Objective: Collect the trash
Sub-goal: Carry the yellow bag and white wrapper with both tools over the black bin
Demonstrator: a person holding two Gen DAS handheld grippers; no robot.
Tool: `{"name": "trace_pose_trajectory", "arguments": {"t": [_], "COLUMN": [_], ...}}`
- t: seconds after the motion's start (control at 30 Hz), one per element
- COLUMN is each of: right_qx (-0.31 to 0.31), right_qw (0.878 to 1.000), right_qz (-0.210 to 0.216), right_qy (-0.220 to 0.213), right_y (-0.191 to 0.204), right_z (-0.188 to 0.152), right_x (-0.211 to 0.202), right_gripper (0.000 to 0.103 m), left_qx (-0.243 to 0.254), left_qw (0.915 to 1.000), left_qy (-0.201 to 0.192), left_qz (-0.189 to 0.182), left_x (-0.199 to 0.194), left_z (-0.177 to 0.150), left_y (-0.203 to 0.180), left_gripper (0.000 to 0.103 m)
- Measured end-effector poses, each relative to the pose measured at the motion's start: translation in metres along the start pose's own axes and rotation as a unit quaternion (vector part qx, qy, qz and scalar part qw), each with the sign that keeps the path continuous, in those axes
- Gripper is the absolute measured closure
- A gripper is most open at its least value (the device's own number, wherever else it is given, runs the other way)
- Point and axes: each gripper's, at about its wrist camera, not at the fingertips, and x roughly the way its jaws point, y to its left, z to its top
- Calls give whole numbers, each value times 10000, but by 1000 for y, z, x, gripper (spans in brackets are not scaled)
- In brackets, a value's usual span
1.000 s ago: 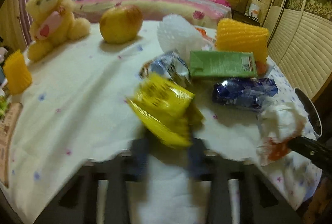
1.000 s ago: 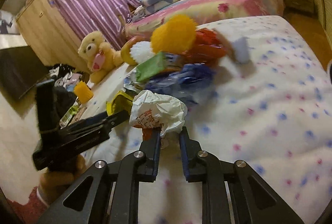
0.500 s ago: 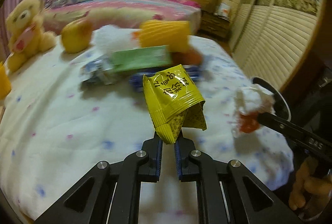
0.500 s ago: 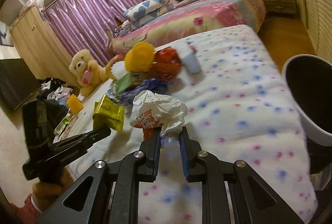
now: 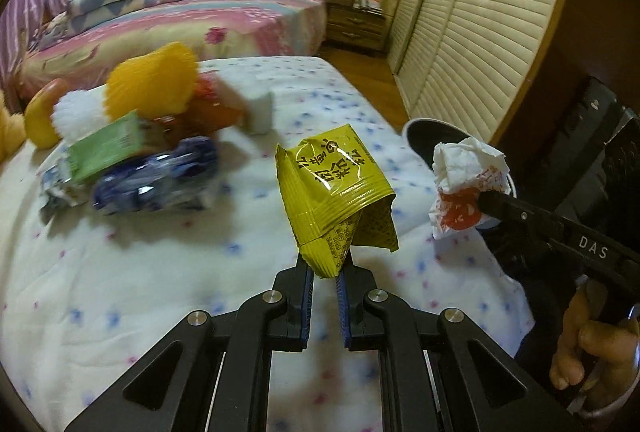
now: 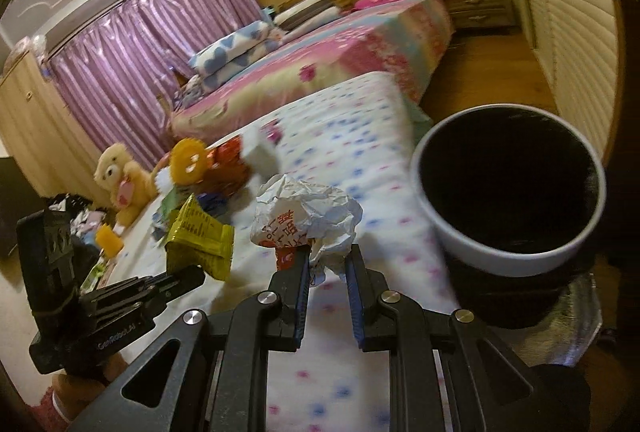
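Yellow wrapper [image 5: 336,192]: clamped in left gripper [image 5: 325,272], held above the spotted tablecloth [image 5: 160,272].
Crumpled paper [image 6: 308,216]: pinched by right gripper [image 6: 328,264], just beside the bin.
Bin [image 6: 508,260]: white rim, dark interior, at table edge.

Right gripper [image 6: 327,258] clamped on a crumpled white paper wad [image 6: 308,214], held over the dotted tablecloth [image 6: 360,160] just left of the bin [image 6: 508,192]. Bin is black inside with a white rim. Further left of the bin, left gripper [image 6: 192,274] grips a yellow wrapper [image 6: 198,236].
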Motion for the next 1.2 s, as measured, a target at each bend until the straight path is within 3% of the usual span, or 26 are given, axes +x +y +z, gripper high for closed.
{"name": "trace_pose_trajectory", "arguments": {"t": [0.37, 0.7, 1.2], "right_qx": [407, 677, 822], "right_qw": [9974, 9921, 9895], "right_qz": [-530, -1006, -1189], "right_qy": [-268, -313, -64], "right_y": [-52, -97, -132], "right_z": [15, 35, 50], "right_x": [-22, -25, -11], "right_gripper": [86, 85, 85], "left_qx": [401, 680, 800], "left_qw": [9989, 9963, 9944], "left_qy": [154, 275, 516], "left_qz": [-210, -447, -454], "left_x": [34, 89, 148], "left_z": [26, 60, 82], "left_y": [-22, -58, -94], "left_gripper": [93, 93, 93]}}
